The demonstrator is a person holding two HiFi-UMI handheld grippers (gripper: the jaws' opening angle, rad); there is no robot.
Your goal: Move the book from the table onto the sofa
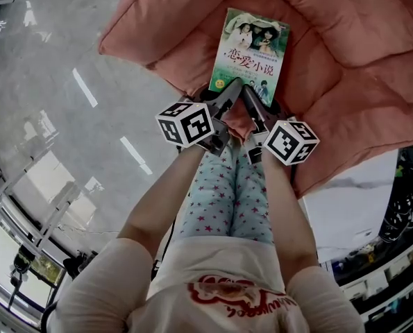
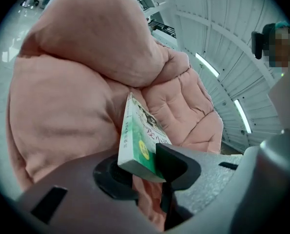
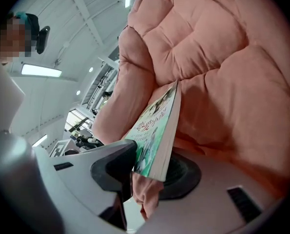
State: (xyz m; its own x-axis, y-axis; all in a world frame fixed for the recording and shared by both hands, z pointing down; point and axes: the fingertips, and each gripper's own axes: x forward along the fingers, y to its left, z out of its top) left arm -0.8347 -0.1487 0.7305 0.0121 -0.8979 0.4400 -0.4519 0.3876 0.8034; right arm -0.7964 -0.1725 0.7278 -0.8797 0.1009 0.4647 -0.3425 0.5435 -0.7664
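Note:
The book [image 1: 251, 49], a paperback with a green cover and a photo of people at the top, is held flat over the seat of the pink quilted sofa [image 1: 345, 40]. My left gripper [image 1: 223, 101] is shut on its near left corner, and my right gripper [image 1: 256, 104] is shut on its near right corner. In the left gripper view the book [image 2: 139, 139] sits clamped between the dark pads, with the sofa [image 2: 62, 111] behind it. The right gripper view has the book [image 3: 157, 130] pinched the same way before the sofa [image 3: 222, 57]. Whether the book touches the cushion I cannot tell.
The person's legs in star-patterned trousers [image 1: 227, 200] stand right at the sofa's front edge. Glossy grey floor [image 1: 46, 82] lies to the left. A white marbled surface [image 1: 355, 200] is at the right, and metal shelving [image 1: 26, 255] at the lower left.

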